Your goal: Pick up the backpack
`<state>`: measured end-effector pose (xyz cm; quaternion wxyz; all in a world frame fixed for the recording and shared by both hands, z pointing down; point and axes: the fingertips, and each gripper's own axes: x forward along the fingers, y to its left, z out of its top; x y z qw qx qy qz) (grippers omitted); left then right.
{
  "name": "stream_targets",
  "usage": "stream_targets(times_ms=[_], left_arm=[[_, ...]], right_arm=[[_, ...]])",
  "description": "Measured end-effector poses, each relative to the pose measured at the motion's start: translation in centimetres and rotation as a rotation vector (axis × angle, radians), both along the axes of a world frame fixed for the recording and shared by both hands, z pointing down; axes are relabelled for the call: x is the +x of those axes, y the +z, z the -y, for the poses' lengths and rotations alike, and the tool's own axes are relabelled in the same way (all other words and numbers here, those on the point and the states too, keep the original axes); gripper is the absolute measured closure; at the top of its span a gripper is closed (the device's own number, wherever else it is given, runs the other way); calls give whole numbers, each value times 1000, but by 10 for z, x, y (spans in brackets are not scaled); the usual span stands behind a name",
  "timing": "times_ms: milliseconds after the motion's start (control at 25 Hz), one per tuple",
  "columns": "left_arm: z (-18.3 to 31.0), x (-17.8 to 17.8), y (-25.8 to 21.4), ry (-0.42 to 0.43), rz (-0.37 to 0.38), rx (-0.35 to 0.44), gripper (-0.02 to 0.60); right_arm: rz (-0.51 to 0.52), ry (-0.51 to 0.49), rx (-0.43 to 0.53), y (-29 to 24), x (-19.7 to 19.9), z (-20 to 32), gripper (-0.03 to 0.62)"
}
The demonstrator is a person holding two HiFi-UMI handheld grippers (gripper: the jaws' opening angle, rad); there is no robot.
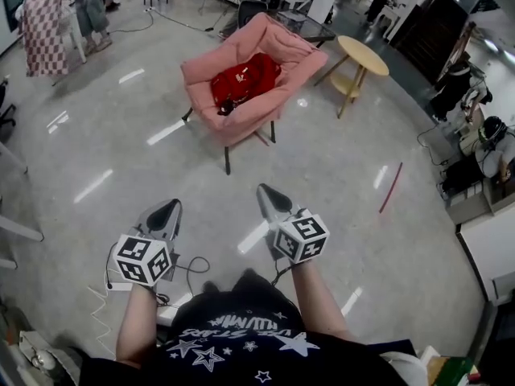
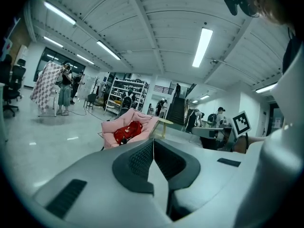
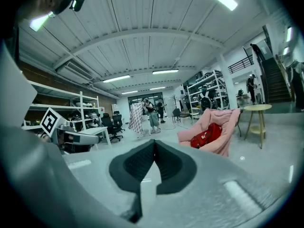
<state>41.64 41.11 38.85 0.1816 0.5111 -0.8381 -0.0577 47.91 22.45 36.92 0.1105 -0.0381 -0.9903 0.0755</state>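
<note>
Holds left gripper [image 1: 170, 209] and right gripper [image 1: 268, 191] side by side over the glossy floor [image 1: 338, 175], both clenched, jaws pressed together on nothing. Finds the red backpack [image 1: 245, 79] lying in the seat of a pink armchair [image 1: 201, 69], well ahead of both tips, near a round wooden side table [image 1: 364, 55].

— The grey polished floor [image 1: 121, 159] looks glossy; it throws back streaks of light.
— Yes. The pink padded armchair [image 1: 286, 55] is soft, matt cloth, and the red cloth backpack [image 1: 245, 79] on it looks smoother.
— The round pale table [image 1: 364, 55]?
— Smooth wood. The left gripper [image 1: 172, 207] is matt grey plastic, its dark pads [image 2: 140, 160] ribbed.
</note>
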Motion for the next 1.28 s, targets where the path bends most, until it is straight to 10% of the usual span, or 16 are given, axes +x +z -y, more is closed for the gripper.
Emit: stream_targets(times_ms=[560,1280], left_arm=[[1,-39,16,-35,-8,-46,574],[134,-232,31,-93,-53,-70,574]], right_arm=[[-11,-11,-14,17,-57,12,594],[-48,12,-95,48,-256,171,594]])
